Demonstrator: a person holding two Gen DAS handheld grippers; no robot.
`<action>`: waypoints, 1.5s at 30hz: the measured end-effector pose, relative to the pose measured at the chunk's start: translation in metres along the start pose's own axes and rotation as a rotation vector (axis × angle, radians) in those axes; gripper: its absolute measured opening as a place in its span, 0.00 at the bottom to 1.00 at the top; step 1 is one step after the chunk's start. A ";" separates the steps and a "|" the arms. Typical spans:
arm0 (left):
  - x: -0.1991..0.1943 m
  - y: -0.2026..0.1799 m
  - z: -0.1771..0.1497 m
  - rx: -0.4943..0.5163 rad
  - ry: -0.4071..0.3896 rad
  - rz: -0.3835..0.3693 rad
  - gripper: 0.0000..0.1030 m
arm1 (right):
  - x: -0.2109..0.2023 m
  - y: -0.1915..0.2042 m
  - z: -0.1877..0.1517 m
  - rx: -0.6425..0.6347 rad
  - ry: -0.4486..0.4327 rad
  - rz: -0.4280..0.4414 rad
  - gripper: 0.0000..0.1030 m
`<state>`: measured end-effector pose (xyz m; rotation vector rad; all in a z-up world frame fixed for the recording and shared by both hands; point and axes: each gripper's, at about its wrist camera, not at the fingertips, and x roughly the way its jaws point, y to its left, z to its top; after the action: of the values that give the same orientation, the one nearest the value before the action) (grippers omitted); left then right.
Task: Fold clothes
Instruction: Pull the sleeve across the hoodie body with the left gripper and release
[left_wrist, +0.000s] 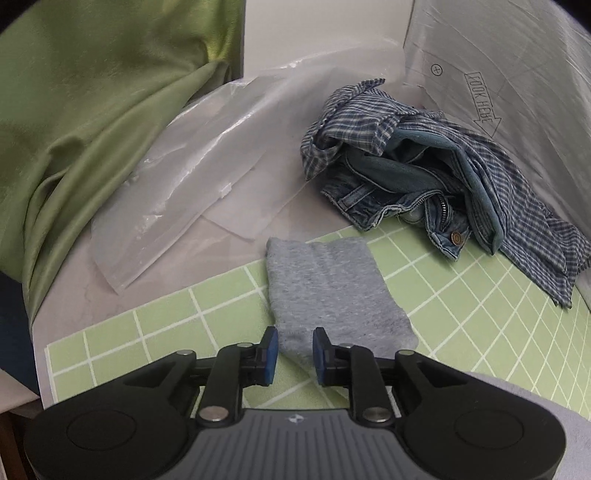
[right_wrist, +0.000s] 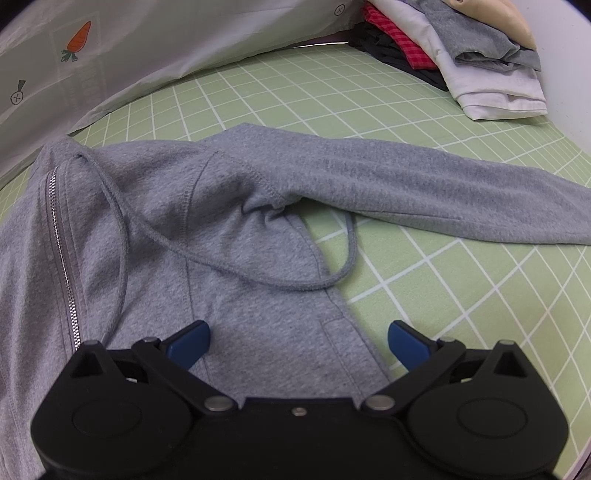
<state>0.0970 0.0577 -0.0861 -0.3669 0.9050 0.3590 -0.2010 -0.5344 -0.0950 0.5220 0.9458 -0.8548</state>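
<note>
Hovering, left claw (left_wrist: 295, 350) slightly parted – nothing gripped – over the sleeve (left_wrist: 332, 291); right claw (right_wrist: 297, 341) wide open above hoodie (right_wrist: 166, 221). Risk: drawstring (right_wrist: 258, 278) snagging.

Grey zip hoodie (right_wrist: 229, 229) flat on mat (sleeve outstretched).

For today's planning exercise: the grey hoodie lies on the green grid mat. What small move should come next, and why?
Probably close the left tool on the sleeve cuff lying just ahead of its slightly parted blue pads, so the sleeve can be folded in. The right tool hangs open over the hoodie body, whose other sleeve lies spread out.
</note>
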 end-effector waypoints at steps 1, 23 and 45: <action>0.000 0.002 0.001 -0.013 -0.001 0.004 0.29 | 0.000 0.000 0.000 0.000 0.000 0.000 1.00; 0.018 0.023 0.011 -0.160 0.033 -0.034 0.08 | -0.001 0.000 -0.002 0.005 0.004 -0.003 1.00; -0.081 0.052 -0.086 -0.085 0.095 0.028 0.15 | -0.013 -0.006 -0.019 -0.164 0.002 0.107 1.00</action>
<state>-0.0316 0.0525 -0.0771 -0.4525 0.9901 0.4089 -0.2195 -0.5191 -0.0937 0.4277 0.9718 -0.6745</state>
